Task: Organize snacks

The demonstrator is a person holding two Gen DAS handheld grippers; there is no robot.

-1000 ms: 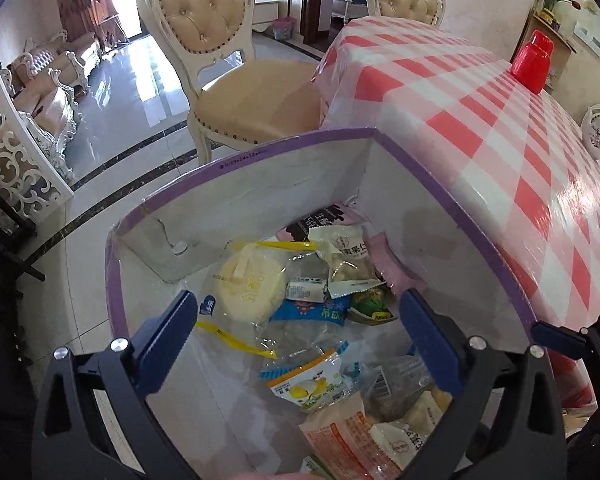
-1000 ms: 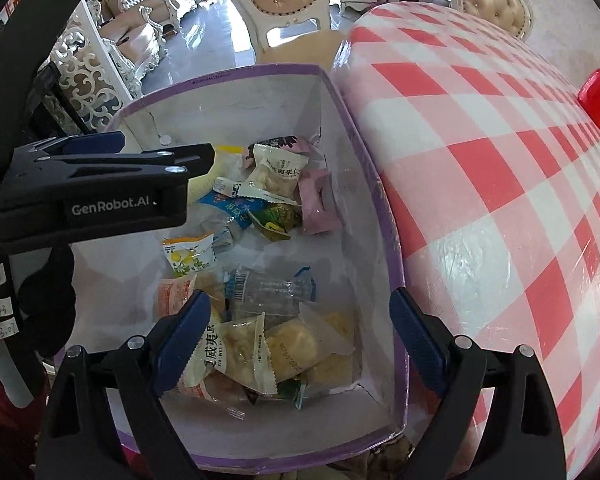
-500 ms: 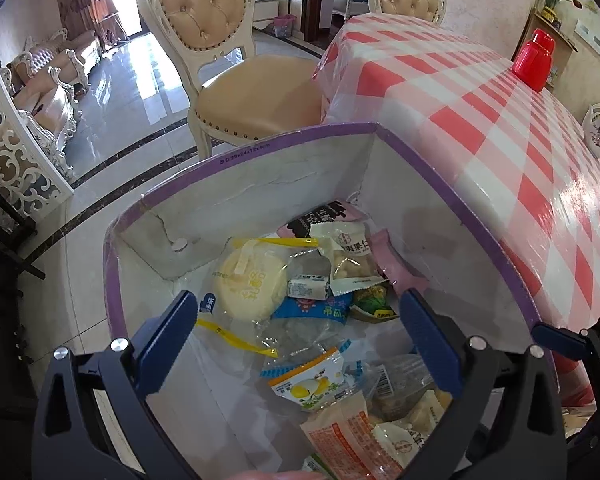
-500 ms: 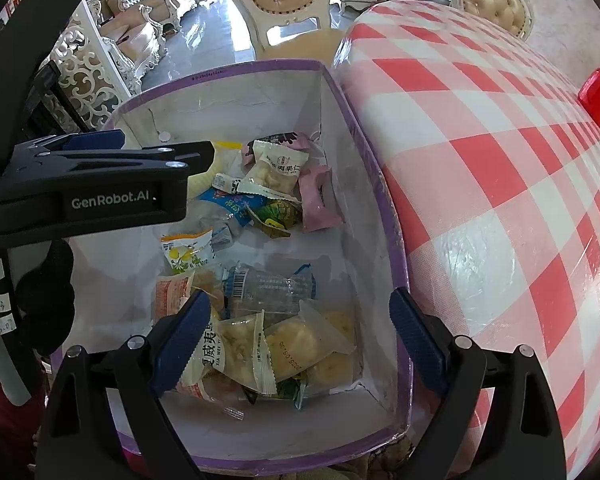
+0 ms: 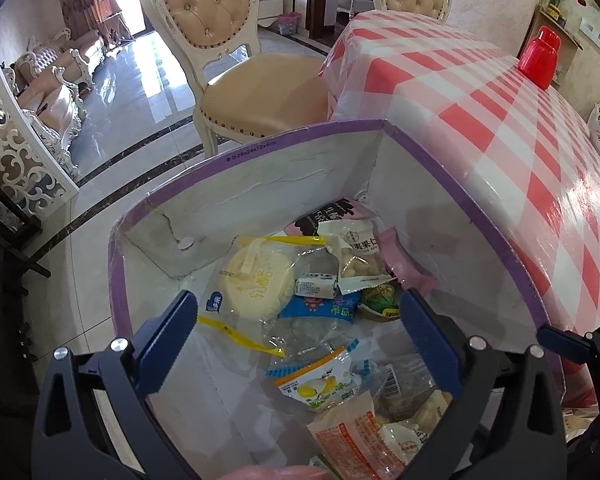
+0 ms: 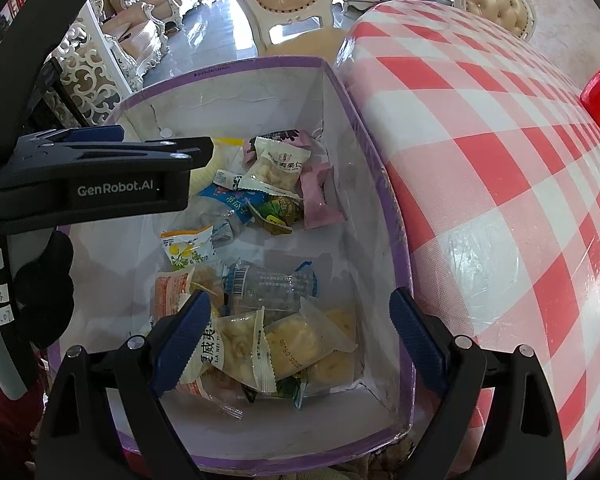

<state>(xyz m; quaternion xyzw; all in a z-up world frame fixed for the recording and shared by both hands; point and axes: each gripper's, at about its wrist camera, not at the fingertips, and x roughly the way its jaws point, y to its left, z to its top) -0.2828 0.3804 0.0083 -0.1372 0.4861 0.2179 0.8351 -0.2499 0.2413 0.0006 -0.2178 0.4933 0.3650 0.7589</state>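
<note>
A purple-rimmed white box (image 5: 284,136) (image 6: 392,200) stands beside the checked table and holds several wrapped snacks. A round yellow cake pack (image 5: 260,280) and a white nut pack (image 5: 358,256) (image 6: 278,164) lie at its far end. A clear pack with a barcode (image 6: 272,284) and yellow pastry packs (image 6: 300,344) lie at the near end. My left gripper (image 5: 298,334) is open and empty above the box. My right gripper (image 6: 300,330) is open and empty above the near snacks. The left gripper also shows in the right wrist view (image 6: 100,184).
The table with the red-and-white checked cloth (image 5: 520,128) (image 6: 500,160) lies to the right of the box. A red container (image 5: 540,56) stands on it far back. A cream padded chair (image 5: 236,60) stands beyond the box on a glossy tiled floor.
Both grippers have stayed open and empty. The left wrist view has drifted back slightly, so the box sits a little lower in it. The snacks have not moved.
</note>
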